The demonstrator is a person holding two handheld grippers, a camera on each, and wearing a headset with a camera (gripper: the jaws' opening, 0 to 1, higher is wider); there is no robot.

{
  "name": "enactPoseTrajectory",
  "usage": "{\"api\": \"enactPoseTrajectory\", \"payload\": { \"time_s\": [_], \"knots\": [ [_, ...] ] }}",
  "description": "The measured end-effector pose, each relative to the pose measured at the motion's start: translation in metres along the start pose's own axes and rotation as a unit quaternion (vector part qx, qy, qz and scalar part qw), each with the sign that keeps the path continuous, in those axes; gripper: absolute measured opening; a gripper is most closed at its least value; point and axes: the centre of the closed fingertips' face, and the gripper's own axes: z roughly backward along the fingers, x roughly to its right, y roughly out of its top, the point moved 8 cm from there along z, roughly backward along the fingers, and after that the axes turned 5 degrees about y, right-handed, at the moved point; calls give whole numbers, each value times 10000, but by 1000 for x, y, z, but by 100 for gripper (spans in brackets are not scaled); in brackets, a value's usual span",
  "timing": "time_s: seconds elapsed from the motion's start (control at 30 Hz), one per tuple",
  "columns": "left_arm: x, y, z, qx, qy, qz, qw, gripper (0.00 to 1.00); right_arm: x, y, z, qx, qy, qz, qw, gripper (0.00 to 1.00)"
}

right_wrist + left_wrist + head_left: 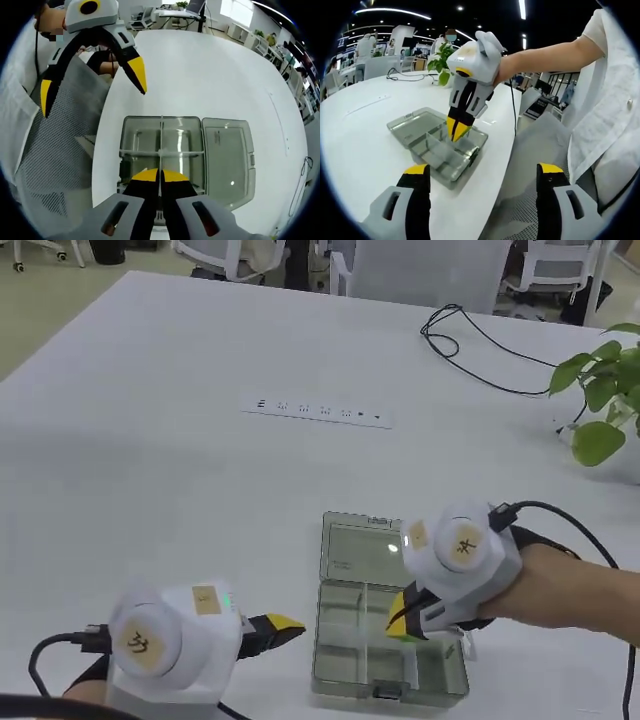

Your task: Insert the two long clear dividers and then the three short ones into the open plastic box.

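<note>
**A:** Start at the lower left of the head view. What's the left tool [280, 632] doing?

**B:** It hovers over the bench [150, 500] beside the box [319, 640] without touching it, and its jaws stand wide apart with nothing in them.

**A:** And the box?

**B:** It sits low and centre in the frame, with its lid [350, 540] lying open behind it. One crosswise divider [140, 151] looks seated already.

**A:** Further right?

**B:** The right tool [398, 615] is over the box. Its jaws are together, pinched on the top edge of a clear divider [161, 135] that runs down the middle. I can't tell whether it's a long one or a short one.

**A:** What could go wrong?

**B:** Nothing braces the box, so I'd judge a downward push could skid it. If the thin sheet is tilted or off its slots, it may bow, jam or slip out of the pinch.
</note>
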Motion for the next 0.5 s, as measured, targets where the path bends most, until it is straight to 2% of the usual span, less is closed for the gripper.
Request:
{"api": "enactPoseTrajectory", "payload": {
  "time_s": [0.2,0.5],
  "knots": [
    [-2,-2,1,-12,18,33,10000,90,1,-1,-6,-161,-3,102,9998,3],
    [-4,-3,2,-18,31,81,10000,91,1,-2,-8,-188,16,123,9997,3]
  ]
}}
